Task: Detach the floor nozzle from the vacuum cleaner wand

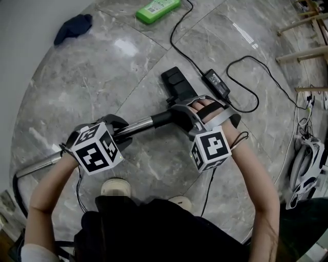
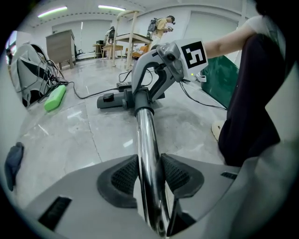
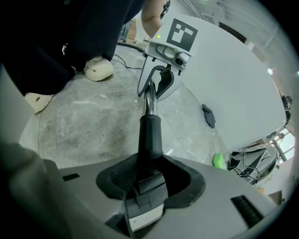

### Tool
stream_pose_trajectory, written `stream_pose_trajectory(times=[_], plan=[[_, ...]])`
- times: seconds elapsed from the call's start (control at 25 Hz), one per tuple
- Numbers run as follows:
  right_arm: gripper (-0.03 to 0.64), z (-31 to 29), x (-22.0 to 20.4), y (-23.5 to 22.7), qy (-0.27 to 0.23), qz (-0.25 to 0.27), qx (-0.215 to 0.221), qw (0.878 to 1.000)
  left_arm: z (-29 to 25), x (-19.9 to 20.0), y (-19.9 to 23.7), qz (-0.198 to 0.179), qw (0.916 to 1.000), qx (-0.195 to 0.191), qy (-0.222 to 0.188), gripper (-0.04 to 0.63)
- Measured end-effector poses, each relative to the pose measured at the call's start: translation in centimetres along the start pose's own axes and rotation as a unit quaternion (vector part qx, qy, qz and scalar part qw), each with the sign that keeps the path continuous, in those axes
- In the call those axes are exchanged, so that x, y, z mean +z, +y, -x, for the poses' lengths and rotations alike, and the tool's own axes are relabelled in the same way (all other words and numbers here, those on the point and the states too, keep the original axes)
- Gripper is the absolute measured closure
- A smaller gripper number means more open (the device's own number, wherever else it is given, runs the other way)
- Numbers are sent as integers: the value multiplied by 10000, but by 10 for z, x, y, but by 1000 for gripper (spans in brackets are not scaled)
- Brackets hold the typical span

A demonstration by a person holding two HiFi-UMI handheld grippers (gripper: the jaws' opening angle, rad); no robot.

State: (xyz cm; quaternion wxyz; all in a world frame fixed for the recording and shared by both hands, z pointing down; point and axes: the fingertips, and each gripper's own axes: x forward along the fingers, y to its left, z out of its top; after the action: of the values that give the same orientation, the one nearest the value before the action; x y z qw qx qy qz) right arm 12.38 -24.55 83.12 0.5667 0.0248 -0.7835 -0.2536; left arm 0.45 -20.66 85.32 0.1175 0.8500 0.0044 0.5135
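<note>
On wand (image 1: 137,126), left gripper (image 2: 149,173) clamped; right gripper (image 3: 148,179) on nozzle neck (image 3: 150,134).

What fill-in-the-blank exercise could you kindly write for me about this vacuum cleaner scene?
The left gripper is shut on the chrome wand, the right gripper on the ____ neck beyond it.
The flat box on the floor beyond the floor nozzle is ____.
The crumpled cloth near the wall is dark ____.
Missing words: black; green; blue.
</note>
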Motion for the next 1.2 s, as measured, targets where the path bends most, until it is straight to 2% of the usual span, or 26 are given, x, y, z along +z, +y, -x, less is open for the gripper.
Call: stream_pose_trajectory(times=[0.36,0.56,0.68,0.76,0.88,1.04,1.08,1.12,1.2], plan=[[442,0,-1,0,18,55,113,9999,0,-1,0,-141,9999,-9,66,431],[442,5,0,1,-158,-18,153,9998,4,0,-3,-87,9999,-132,0,431],[440,1,2,-1,184,16,-105,9998,3,0,-2,-104,9994,-168,281,430],[440,-9,9,0,428,275,-256,9984,4,-1,-3,-133,9990,-257,329,430],[428,-22,15,0,718,641,-189,9952,9,3,-6,-204,9991,-282,252,430],[428,-18,4,-7,447,287,-265,9982,12,16,-4,-144,9996,-206,-134,430],[428,-15,-8,-9,530,188,-301,9980,14,14,-5,-220,9995,-188,-93,430],[428,-11,-32,-8,841,122,-301,9959,19,1,-5,-326,9992,-155,164,430],[428,8,-108,-7,1687,-59,-282,9852,38,-57,2,-386,9936,28,1064,424]])
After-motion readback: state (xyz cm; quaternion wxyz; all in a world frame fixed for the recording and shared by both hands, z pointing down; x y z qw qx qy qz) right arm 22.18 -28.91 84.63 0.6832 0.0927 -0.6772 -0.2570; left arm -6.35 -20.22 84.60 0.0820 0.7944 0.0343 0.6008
